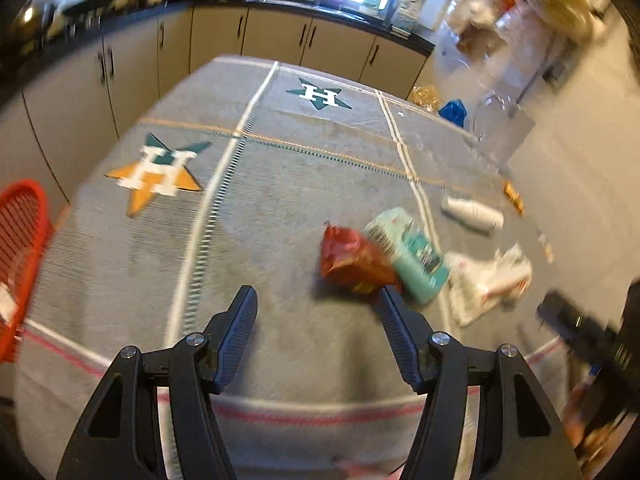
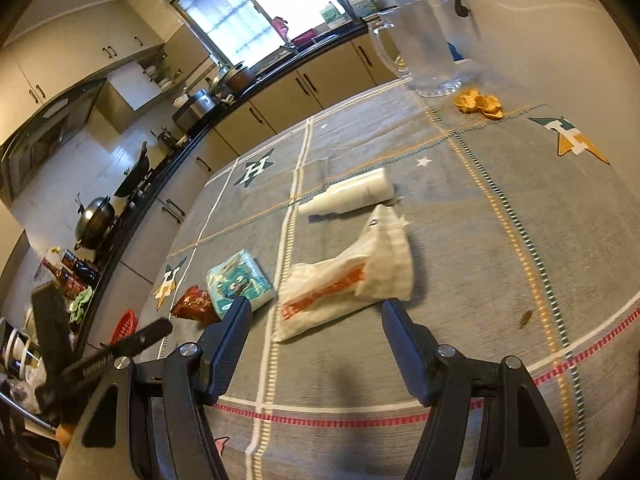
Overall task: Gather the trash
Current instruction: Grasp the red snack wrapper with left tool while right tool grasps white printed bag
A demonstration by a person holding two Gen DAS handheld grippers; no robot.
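Two views. Left wrist: left tool (image 1: 316, 298), jaws apart and empty, is hovering over the surface (image 1: 280, 184) beside a red packet (image 1: 348, 260). Right wrist: right tool (image 2: 316, 308), jaws apart, is hovering just short of a white plastic bag (image 2: 344, 280).

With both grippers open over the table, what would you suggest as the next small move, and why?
Probably lower the right gripper onto the white plastic bag and close. Its jaws stand open and empty, and the bag lies flat on the tablecloth just ahead of them. The left gripper, also open, is nearer the red snack packet, so that could follow.
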